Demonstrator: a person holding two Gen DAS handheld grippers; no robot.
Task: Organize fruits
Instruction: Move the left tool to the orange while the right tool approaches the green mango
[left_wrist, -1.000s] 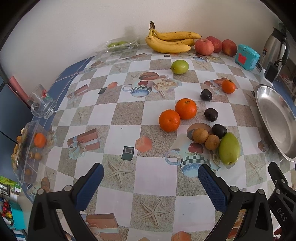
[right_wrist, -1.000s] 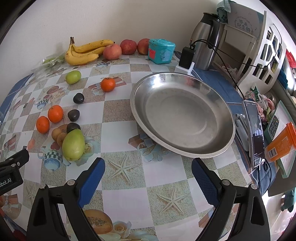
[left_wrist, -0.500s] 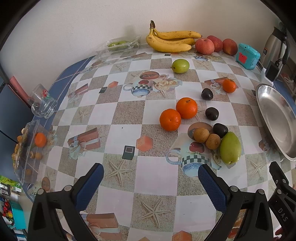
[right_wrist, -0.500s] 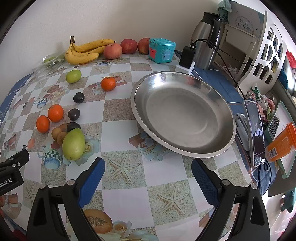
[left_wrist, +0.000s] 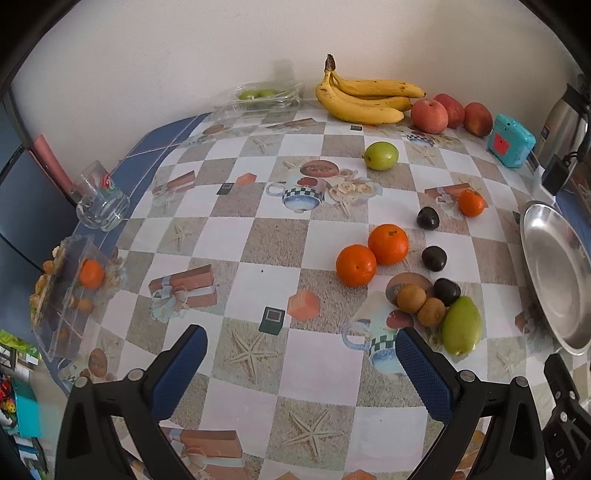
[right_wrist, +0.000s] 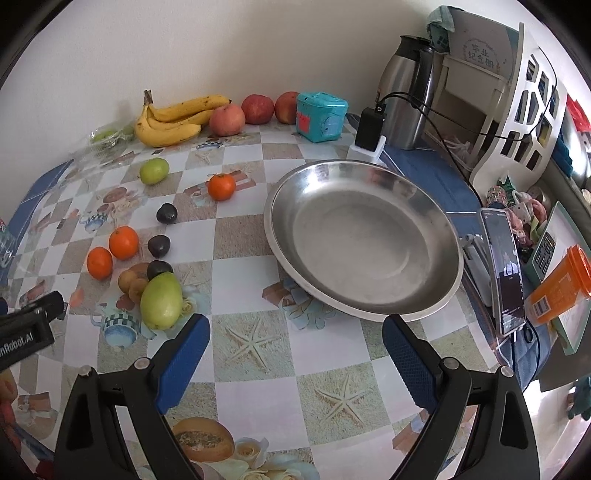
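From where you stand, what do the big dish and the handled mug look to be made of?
The big dish looks like polished metal, probably stainless steel: silvery grey, with soft reflections across its rim and bowl. The handled mug appears to be clear glass, since the tablecloth shows through it, though clear plastic is possible.

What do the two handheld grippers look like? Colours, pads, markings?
Both match: the left gripper and right gripper have black frames with silver bolts and two angled fingers tipped with dimpled blue pads. The left one's black body, seen from the right wrist, bears white lettering, partly cut off. No hands, sleeves or gripper cables in view.
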